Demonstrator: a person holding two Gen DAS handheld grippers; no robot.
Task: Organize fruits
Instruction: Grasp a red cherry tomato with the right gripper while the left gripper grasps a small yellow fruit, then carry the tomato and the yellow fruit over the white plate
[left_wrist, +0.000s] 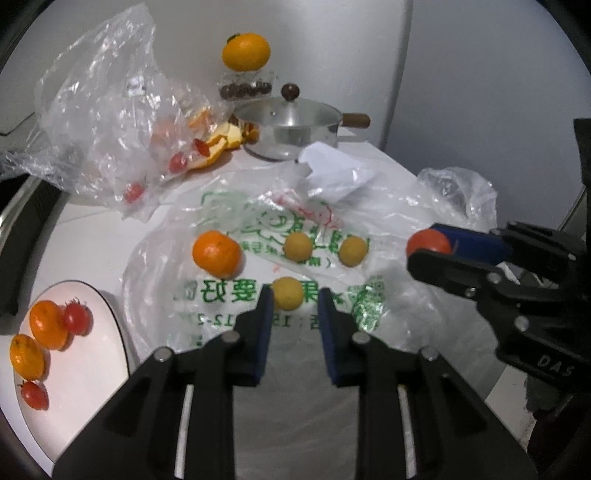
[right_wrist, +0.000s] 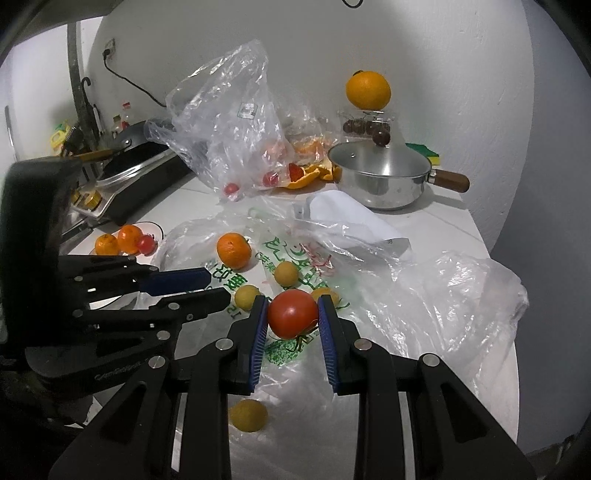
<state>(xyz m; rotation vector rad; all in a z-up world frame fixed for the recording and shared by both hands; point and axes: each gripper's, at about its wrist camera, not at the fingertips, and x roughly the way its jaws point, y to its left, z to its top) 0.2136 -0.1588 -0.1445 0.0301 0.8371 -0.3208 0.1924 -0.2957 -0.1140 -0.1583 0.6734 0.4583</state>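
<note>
Risk: tomato is round and smooth, pinched only at its sides by the right hand-held gripper; in my judgement a jolt or tighter squeeze could drop or bruise it.
Cause: loose plastic bag below hides footing.
Left hand-held gripper: jaws drawn together, nothing between them.
Yellow fruit: at its twelve o'clock, just beyond the tips.
Plate: at nine o'clock, on the surface.

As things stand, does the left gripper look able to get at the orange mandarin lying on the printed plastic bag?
Probably yes. The left gripper is shut and holds nothing, and the orange mandarin lies uncovered on the printed plastic bag, just ahead and left of the fingertips. Nothing stands between; the jaws would need opening first.
</note>
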